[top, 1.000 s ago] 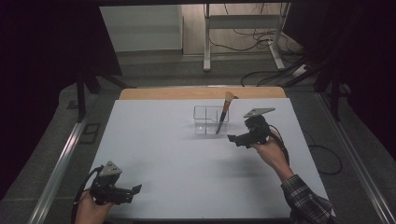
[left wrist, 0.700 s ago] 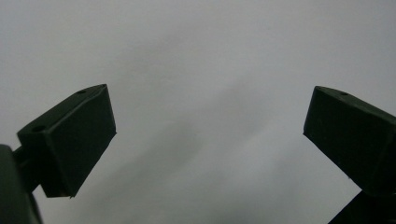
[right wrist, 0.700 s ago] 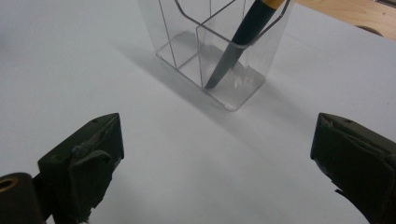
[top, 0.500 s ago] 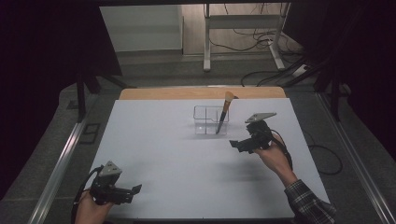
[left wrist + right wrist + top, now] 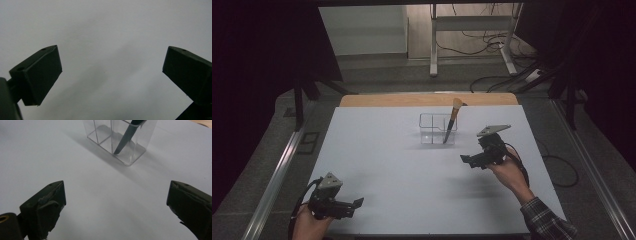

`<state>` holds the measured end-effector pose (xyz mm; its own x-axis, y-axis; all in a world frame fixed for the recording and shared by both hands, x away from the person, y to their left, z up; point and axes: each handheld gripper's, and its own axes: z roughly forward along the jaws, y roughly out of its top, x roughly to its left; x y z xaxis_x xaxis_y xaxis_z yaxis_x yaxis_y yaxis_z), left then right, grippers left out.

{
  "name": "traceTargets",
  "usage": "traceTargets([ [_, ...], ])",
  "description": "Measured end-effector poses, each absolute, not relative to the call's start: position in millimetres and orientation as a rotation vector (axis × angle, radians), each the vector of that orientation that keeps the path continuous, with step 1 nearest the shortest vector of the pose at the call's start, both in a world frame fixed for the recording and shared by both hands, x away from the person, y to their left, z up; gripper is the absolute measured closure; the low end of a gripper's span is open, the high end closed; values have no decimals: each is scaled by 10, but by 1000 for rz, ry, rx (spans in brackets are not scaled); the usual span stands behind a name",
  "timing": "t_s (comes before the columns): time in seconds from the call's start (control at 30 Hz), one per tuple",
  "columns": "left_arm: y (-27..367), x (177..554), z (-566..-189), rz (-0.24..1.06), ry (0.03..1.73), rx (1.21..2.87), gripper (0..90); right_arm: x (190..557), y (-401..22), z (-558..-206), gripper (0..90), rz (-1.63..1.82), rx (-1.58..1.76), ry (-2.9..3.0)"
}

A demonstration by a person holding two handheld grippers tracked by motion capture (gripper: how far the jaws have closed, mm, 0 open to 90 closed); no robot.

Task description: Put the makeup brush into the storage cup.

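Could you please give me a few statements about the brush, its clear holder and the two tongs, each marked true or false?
1. The brush stands tilted in the clear holder. True.
2. The right tongs grip the brush handle. False: their jaws are open and apart from it, holding nothing.
3. The left tongs are open near the table's near left corner. True.
4. The brush's bristles point down into the holder. False: the bristle end is up, the dark handle tip down.
5. The holder lies tipped on its side. False: it stands upright.
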<state>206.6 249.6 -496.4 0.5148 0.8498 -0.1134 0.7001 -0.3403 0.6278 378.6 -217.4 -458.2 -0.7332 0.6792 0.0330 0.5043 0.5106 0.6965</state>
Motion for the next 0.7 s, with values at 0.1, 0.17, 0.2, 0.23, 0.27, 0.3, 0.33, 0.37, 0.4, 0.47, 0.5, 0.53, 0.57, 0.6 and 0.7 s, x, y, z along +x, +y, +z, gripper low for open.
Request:
traceTargets([
  [0.1, 2494, 2066, -4964, 310, 1259, 2130, 29, 3765, -2186, -4587, 25, 1034, 1001, 2511],
  [0.17, 2494, 2066, -4964, 311, 1259, 2130, 29, 3746, -2195, -4586, 25, 1038, 999, 2513],
  [0.2, 2495, 2066, -4964, 310, 1259, 2132, 29, 3738, -2198, -4586, 24, 1034, 1001, 2514],
  [0.23, 2495, 2066, -4964, 310, 1259, 2131, 29, 3730, -2205, -4587, 24, 1034, 995, 2515],
  [0.27, 2494, 2066, -4965, 310, 1259, 2131, 29, 3720, -2209, -4587, 24, 1032, 998, 2515],
  [0.3, 2494, 2066, -4965, 310, 1259, 2132, 29, 3711, -2215, -4587, 24, 1029, 996, 2515],
  [0.33, 2495, 2066, -4964, 309, 1258, 2133, 29, 3703, -2222, -4588, 24, 1029, 991, 2517],
  [0.37, 2495, 2066, -4964, 310, 1258, 2133, 29, 3692, -2227, -4589, 24, 1027, 994, 2516],
  [0.4, 2495, 2066, -4964, 310, 1258, 2133, 29, 3684, -2233, -4589, 23, 1025, 992, 2515],
  [0.47, 2495, 2066, -4964, 310, 1258, 2133, 29, 3665, -2249, -4587, 22, 1022, 992, 2517],
  [0.5, 2493, 2066, -4964, 309, 1259, 2131, 29, 3657, -2259, -4590, 22, 1024, 987, 2517],
  [0.53, 2494, 2066, -4964, 309, 1258, 2133, 29, 3653, -2267, -4591, 22, 1022, 985, 2518],
  [0.57, 2493, 2067, -4964, 309, 1258, 2133, 29, 3644, -2277, -4592, 21, 1021, 988, 2521],
  [0.6, 2493, 2067, -4964, 309, 1258, 2134, 29, 3638, -2283, -4593, 19, 1018, 990, 2522],
  [0.7, 2493, 2066, -4964, 310, 1260, 2131, 29, 3613, -2311, -4598, 15, 1010, 987, 2528],
])
